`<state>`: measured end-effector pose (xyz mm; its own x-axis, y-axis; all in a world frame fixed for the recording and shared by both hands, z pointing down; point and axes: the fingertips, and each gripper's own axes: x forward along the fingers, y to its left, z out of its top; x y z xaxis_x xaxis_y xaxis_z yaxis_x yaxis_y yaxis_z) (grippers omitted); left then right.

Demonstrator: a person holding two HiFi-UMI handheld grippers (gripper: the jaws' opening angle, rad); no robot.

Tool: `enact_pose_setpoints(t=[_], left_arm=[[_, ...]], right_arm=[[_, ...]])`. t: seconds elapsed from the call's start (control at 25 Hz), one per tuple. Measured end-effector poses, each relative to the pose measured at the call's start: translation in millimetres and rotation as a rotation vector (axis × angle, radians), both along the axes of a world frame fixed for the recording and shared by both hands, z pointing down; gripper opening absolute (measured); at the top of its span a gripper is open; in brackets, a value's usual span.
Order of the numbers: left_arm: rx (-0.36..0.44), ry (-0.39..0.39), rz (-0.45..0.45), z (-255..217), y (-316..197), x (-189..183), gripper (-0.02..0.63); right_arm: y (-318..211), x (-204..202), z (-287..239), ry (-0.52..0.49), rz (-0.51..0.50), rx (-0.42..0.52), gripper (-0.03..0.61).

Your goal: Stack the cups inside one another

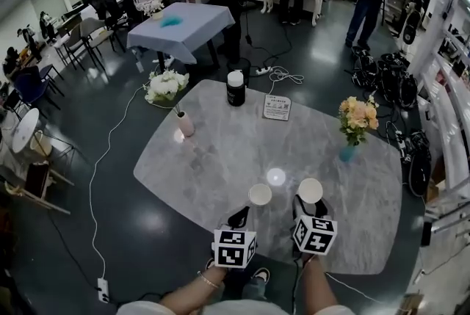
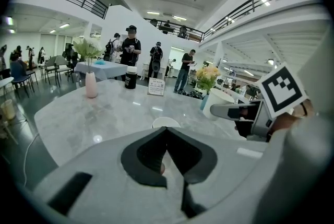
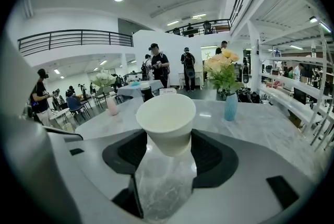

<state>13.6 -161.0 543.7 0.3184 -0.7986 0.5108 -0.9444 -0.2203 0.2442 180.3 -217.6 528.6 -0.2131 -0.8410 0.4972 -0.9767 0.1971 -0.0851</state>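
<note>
In the head view we find two white cups at the near edge of the marble desk (image 1: 220,152). The free cup (image 1: 259,194) stands just ahead of the left gripper (image 1: 239,217), and the held cup (image 1: 310,190) sits at the right gripper (image 1: 310,209). In the left gripper view its fingers (image 2: 151,155) are pressed together on nothing, with the free cup just beyond their tips. In the right gripper view the fingers (image 3: 211,157) are clamped on the held cup's lower wall. We judge both cups light, thin and easily crushed — best gripped low and gently. The card (image 1: 277,107) on the desk bears print too small to read.
</note>
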Motion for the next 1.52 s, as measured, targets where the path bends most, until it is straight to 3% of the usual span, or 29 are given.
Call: enact_pose_setpoints(t=[1.0,1.52], left_arm=[[-0.013,-0.009,-0.118,5,18,-86,-0.003],[-0.058,-0.009,-0.134,25,22,-101,-0.003]], right_arm=[[-1,-107,0,-0.003,-0.174,-0.010,0.245],[4,-130,21,-0.005,-0.206,-0.058,0.245]])
